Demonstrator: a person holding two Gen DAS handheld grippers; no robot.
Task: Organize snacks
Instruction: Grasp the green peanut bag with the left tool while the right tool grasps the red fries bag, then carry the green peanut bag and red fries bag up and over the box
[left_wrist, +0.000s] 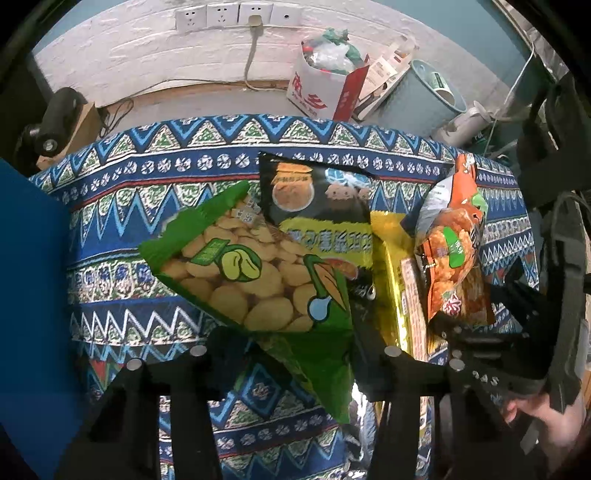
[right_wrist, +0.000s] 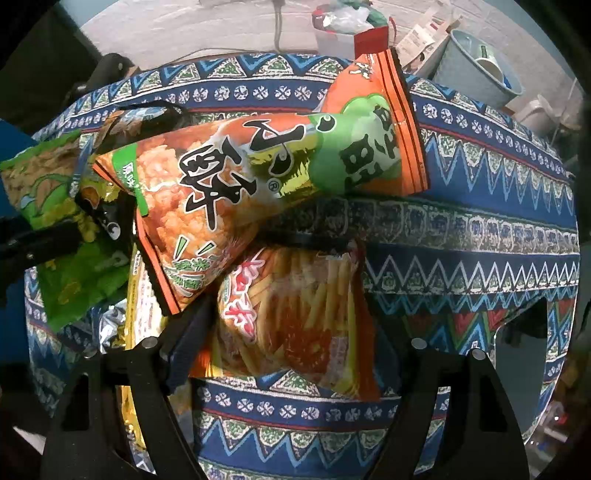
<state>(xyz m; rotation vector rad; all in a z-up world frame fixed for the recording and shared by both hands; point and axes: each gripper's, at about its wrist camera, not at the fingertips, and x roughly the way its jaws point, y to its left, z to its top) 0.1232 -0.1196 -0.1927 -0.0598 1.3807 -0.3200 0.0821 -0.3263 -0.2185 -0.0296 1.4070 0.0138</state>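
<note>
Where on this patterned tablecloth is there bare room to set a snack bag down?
Bare tablecloth lies right of the orange bag and the fries bag. Another free patch lies left of the green bag, bordered by a blue panel. The middle is crowded with overlapping bags.

A green bag (left_wrist: 255, 273) of pale round crackers lies flat at the centre of the left wrist view, one corner pointing to 5 o'clock. Its 1 o'clock edge overlaps a black bag (left_wrist: 317, 206). At 3 o'clock of both lies a yellow pack (left_wrist: 391, 266). An orange bag (right_wrist: 258, 177) with green patches lies tilted over the heap, its sealed end toward 2 o'clock. Just below it at 6 o'clock lies a fries bag (right_wrist: 306, 317), flat on the patterned cloth.
</note>
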